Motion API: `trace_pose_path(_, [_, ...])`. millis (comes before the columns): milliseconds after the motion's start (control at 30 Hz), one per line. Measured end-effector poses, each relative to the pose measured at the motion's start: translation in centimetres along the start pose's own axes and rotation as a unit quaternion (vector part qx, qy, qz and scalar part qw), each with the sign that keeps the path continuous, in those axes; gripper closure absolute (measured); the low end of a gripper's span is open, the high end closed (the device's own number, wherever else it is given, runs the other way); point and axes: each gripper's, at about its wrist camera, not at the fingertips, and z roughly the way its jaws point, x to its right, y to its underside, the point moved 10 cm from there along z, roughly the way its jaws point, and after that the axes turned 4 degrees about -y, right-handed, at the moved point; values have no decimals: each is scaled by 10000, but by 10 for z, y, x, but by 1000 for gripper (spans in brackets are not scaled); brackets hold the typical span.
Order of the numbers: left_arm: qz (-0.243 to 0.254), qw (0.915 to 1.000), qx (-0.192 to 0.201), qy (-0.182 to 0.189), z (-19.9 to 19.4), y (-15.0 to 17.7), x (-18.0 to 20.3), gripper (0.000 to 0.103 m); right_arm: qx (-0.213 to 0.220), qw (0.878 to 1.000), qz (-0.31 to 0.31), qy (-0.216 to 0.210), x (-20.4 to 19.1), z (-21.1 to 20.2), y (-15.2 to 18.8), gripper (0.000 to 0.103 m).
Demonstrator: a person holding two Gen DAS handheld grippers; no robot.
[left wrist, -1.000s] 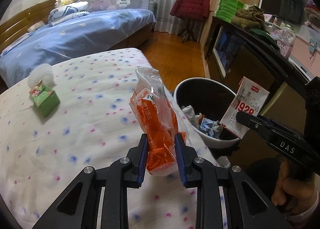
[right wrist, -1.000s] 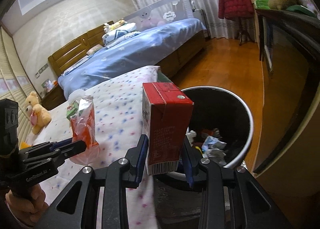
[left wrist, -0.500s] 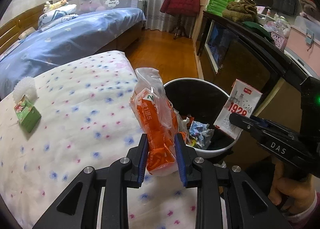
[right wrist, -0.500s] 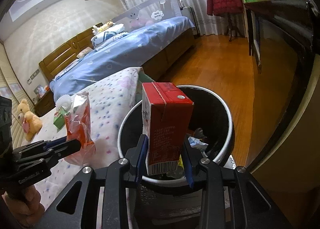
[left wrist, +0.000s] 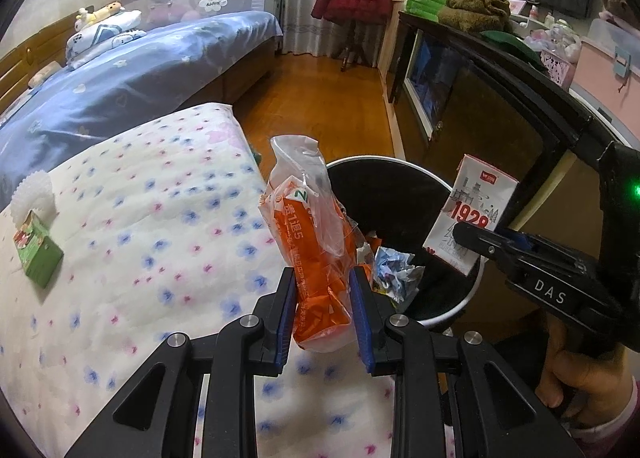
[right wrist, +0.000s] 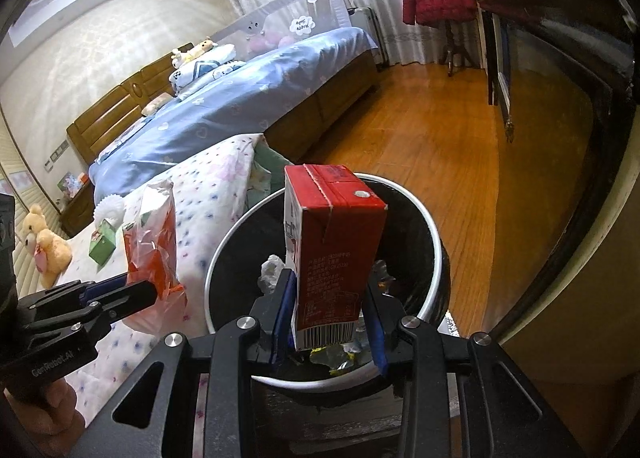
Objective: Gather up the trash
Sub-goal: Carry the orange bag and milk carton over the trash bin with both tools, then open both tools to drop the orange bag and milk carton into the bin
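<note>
1. Trash bin (right wrist: 434,254): round, black-lined, pale rim; crumpled paper and wrappers inside; stands beside the flower-print bed (left wrist: 132,242).
2. Right gripper (right wrist: 329,314): jaws clamped on a red drink carton (right wrist: 334,254), upright, held above the bin's opening.
3. Left gripper (left wrist: 323,304): jaws pinching an orange plastic wrapper (left wrist: 316,242), held over the bed edge, just beside the bin's rim.
4. Green tissue box (left wrist: 38,254): on the bed, well apart from the bin.

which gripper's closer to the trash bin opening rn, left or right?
Right. The right gripper holds the red carton directly over the trash bin. The left gripper, holding the orange bag, sits over the bed edge beside it.
</note>
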Motion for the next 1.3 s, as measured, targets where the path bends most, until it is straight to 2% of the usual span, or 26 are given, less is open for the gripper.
trace_pose_path(700, [127, 9998, -171, 51, 21, -3, 18, 77, -131, 9999, 80, 24, 17, 7, -9, 70])
trace_pose_path(967, [109, 9994, -272, 161, 25, -1, 21, 74, -213, 9996, 171, 36, 23, 13, -11, 68])
trace_pose_path(1067, [86, 9995, -207, 223, 21, -3, 22, 67, -234, 9994, 262, 7, 26, 14, -11, 67])
trace_pose_path(1200, [95, 9997, -118, 192, 14, -3, 22, 46, -257, 9989, 386, -21, 29, 14, -13, 63])
trace_pose_path(1300, [41, 9998, -55, 167, 6, 0, 18, 46, -218, 9989, 412, -25, 28, 10, -12, 58])
